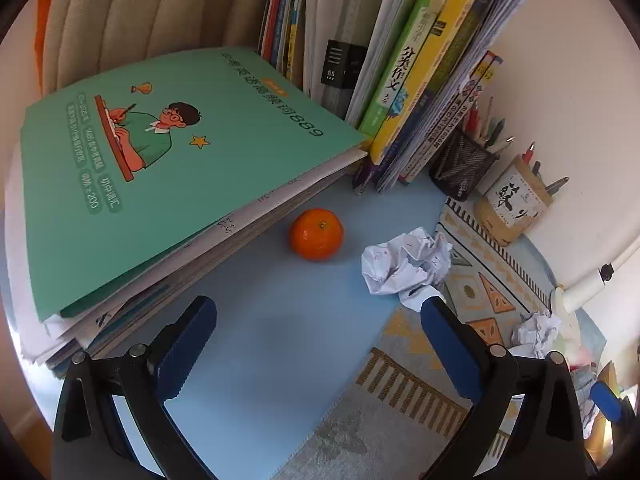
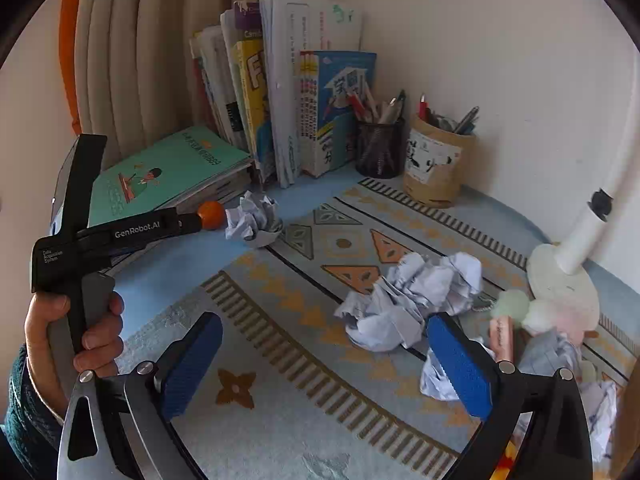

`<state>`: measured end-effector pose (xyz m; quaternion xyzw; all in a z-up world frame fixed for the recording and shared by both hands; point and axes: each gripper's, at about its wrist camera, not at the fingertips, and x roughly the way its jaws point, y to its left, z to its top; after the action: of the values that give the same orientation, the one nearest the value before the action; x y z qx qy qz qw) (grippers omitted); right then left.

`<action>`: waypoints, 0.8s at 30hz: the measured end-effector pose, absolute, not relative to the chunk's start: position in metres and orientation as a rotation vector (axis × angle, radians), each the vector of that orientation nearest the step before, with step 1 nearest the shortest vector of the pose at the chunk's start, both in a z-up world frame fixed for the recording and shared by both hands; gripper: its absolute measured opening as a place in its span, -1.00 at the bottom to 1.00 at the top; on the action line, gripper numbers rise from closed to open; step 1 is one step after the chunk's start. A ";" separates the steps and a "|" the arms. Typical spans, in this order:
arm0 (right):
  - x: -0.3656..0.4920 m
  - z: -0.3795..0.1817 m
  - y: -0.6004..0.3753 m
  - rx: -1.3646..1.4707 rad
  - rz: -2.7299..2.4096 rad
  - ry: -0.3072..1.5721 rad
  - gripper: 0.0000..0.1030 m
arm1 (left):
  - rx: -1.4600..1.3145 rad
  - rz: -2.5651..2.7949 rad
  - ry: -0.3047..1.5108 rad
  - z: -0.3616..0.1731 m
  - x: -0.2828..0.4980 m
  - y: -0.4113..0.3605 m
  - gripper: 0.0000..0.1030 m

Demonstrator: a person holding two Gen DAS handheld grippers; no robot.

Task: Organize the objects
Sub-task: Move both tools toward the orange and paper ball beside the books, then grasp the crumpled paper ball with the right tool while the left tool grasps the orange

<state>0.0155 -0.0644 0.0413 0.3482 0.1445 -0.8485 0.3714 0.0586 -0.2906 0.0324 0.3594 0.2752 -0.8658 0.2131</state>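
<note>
The left claw (image 1: 318, 344) hangs over a bare blue part of the counter (image 1: 256, 320), its blue pads spread wide with nothing between them. Ahead of it an orange (image 1: 316, 233) stands free on the blue surface, just beside the edge of a flat stack of books with a green cover (image 1: 160, 168) on top. That stack overhangs and closes the left side. To the right of the orange lies a crumpled paper ball (image 1: 406, 264), near it but apart, at the border of a patterned mat (image 1: 404, 392). Behind, upright books (image 1: 404, 80) lean against each other, and a black mesh pen holder (image 1: 460, 164) and a tan pen cup (image 1: 510, 204) stand along the wall.

The right claw (image 2: 324, 364) is also wide and holds nothing; it points down at the mat. A bigger heap of crumpled paper (image 2: 408, 300) lies just in front of its right pad. More paper scraps crowd the right edge, near the white lamp base (image 2: 564, 284). In the right wrist view a hand (image 2: 74, 336) grips the handle of the left tool. The free room is mostly the blue strip in the middle.
</note>
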 end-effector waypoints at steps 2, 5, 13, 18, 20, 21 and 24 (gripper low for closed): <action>-0.008 0.032 -0.093 0.946 -2.080 0.414 0.87 | 1.047 -2.377 0.750 0.025 0.044 -0.299 0.88; -0.027 0.026 -0.121 0.922 -2.036 0.482 0.83 | 1.077 -2.383 0.669 0.022 0.025 -0.292 0.82; -0.064 0.005 -0.152 0.925 -1.998 0.521 0.81 | 1.102 -2.309 0.565 0.014 -0.003 -0.291 0.44; -0.062 0.003 -0.152 0.934 -1.942 0.524 0.81 | 1.064 -2.351 0.600 0.013 0.002 -0.288 0.44; -0.062 -0.001 -0.162 0.938 -1.945 0.536 0.81 | 1.057 -2.369 0.679 0.012 0.006 -0.295 0.44; -0.059 -0.002 -0.167 0.922 -1.952 0.561 0.81 | 1.039 -2.363 0.710 0.012 0.009 -0.299 0.44; -0.051 -0.008 -0.187 0.870 -1.964 0.646 0.56 | 1.004 -2.356 0.769 0.012 0.014 -0.308 0.42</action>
<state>-0.0508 -0.1870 -0.0078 0.3492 0.2593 -0.7887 0.4344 0.0142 -0.3079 0.0119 0.3653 0.2797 -0.8571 0.2319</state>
